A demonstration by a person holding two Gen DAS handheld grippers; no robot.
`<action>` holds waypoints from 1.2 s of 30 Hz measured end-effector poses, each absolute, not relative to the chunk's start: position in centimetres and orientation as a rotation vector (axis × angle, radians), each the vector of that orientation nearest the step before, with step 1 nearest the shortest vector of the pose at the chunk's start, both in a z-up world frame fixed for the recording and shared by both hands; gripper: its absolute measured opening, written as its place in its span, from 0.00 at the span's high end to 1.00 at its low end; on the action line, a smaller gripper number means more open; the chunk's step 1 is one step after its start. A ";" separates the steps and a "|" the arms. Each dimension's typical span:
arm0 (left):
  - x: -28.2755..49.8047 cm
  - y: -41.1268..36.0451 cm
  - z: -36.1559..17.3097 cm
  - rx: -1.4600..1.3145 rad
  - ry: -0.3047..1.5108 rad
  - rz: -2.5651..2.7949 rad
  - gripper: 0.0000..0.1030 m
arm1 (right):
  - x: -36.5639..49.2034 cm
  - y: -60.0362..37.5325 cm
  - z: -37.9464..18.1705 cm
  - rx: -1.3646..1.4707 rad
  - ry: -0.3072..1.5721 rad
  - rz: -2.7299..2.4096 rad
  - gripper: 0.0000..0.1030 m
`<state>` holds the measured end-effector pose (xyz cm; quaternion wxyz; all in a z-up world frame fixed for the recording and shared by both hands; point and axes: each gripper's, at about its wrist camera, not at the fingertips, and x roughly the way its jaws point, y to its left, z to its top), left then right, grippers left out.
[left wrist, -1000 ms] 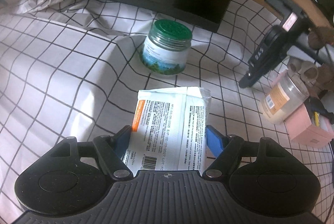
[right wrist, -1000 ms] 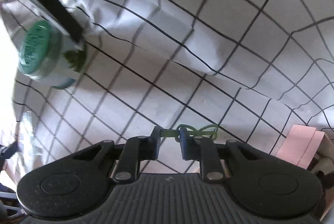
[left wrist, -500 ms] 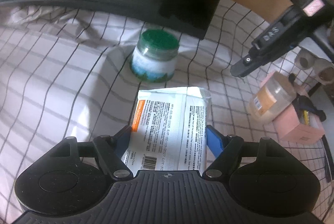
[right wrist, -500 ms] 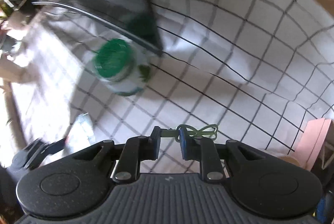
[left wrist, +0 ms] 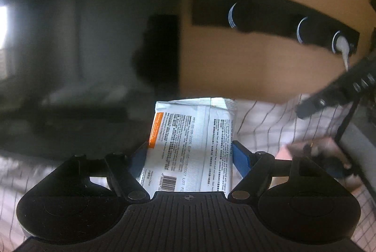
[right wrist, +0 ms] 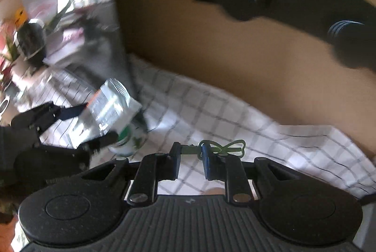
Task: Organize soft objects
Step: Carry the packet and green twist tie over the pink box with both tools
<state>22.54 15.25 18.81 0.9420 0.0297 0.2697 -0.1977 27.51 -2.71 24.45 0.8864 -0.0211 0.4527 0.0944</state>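
Note:
My left gripper [left wrist: 190, 153] is shut on a white wet-wipes pack [left wrist: 192, 139] with an orange stripe and holds it up in the air, in front of a dark monitor. The pack [right wrist: 105, 111] and the left gripper [right wrist: 94, 125] also show at the left of the right wrist view. My right gripper [right wrist: 190, 158] is shut on a thin green rubber band [right wrist: 223, 147] that sticks out to the right of the fingers, above the checked cloth [right wrist: 211, 115].
A green-lidded jar [right wrist: 129, 136] stands on the cloth behind the left gripper. A black monitor [left wrist: 82, 40] fills the left. A tan wall with a black knobbed bar [left wrist: 270, 17] is behind. Pink boxes [left wrist: 312, 153] and a black stand sit at the right.
Both grippers have lifted and tilted upward, so the views now show wall and monitor instead of the cloth. Each still holds its object.

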 end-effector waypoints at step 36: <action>19.3 -12.9 7.8 0.183 0.767 -0.846 0.20 | 23.2 -22.5 14.5 0.413 1.035 -0.183 0.82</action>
